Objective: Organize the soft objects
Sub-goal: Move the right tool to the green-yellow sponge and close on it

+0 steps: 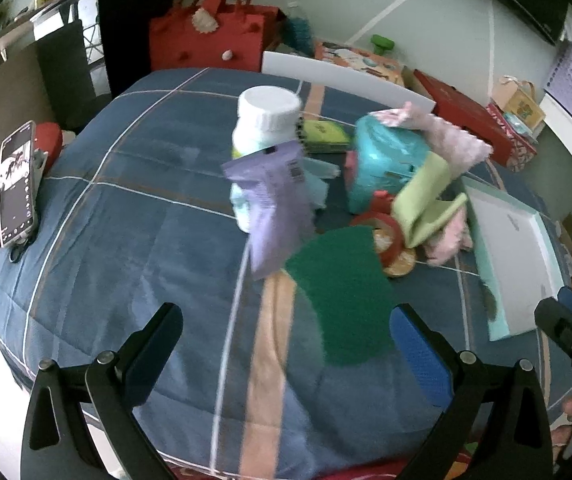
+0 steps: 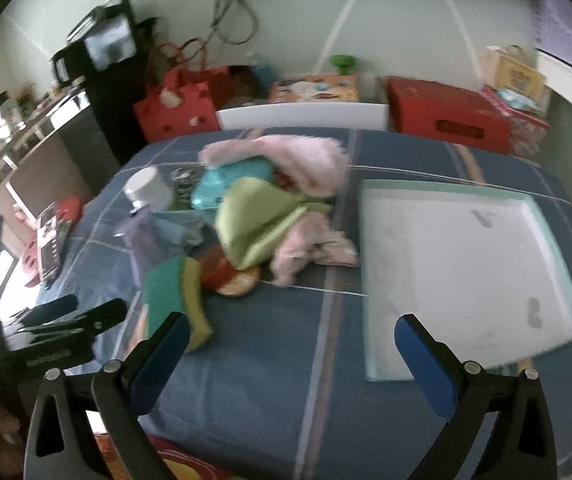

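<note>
Surface: blue plaid quilt point(image 1: 133, 240), red bags and boxes along the pale wall behind. Soft items, green cloth point(image 2: 253, 220) and pink cloth point(image 2: 310, 160), heaped mid-quilt beside white tray point(image 2: 458, 264). Left gripper point(image 1: 286, 344) and right gripper point(image 2: 290, 356): jaws apart, empty.

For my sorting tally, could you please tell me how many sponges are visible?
1: a green-and-yellow sponge at the pile's near left edge; others may hide under the cloths.
</note>
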A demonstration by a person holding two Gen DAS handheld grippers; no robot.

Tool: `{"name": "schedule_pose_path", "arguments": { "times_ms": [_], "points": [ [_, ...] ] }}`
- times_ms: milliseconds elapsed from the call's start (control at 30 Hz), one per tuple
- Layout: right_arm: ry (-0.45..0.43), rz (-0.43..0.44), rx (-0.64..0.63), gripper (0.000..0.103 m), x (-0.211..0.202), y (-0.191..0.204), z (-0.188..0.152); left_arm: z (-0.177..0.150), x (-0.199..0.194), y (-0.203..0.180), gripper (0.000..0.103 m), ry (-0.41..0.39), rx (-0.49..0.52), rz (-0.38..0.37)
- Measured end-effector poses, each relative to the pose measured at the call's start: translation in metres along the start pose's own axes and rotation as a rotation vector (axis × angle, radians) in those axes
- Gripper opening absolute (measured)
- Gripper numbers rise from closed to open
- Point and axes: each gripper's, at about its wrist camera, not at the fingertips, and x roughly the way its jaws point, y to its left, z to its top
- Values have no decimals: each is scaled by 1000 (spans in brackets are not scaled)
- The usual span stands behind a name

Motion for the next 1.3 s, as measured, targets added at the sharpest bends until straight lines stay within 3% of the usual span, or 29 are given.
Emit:
{"name": "schedule_pose_path", "arguments": {
  "times_ms": [400, 567, 767, 933, 1133, 1300],
  "points": [
    [109, 65, -79, 103, 55, 43, 8, 6, 24, 26, 103, 68, -56, -62],
    [141, 85, -109, 103, 71, 56, 8, 6, 33, 38, 103, 72, -72, -8],
    [178, 100, -145, 103, 88, 75, 11, 11, 45, 53, 103, 89, -61, -55],
    [201, 103, -182, 103, 99, 90, 11, 19, 51, 67, 103, 94, -70, -66],
    [233, 82, -219, 103, 114, 102, 9, 20, 53, 85, 103, 97, -88, -25],
    [248, 65, -251, 103, 122, 113, 6, 20, 57, 97, 103, 105, -123, -57]
  ]
}}
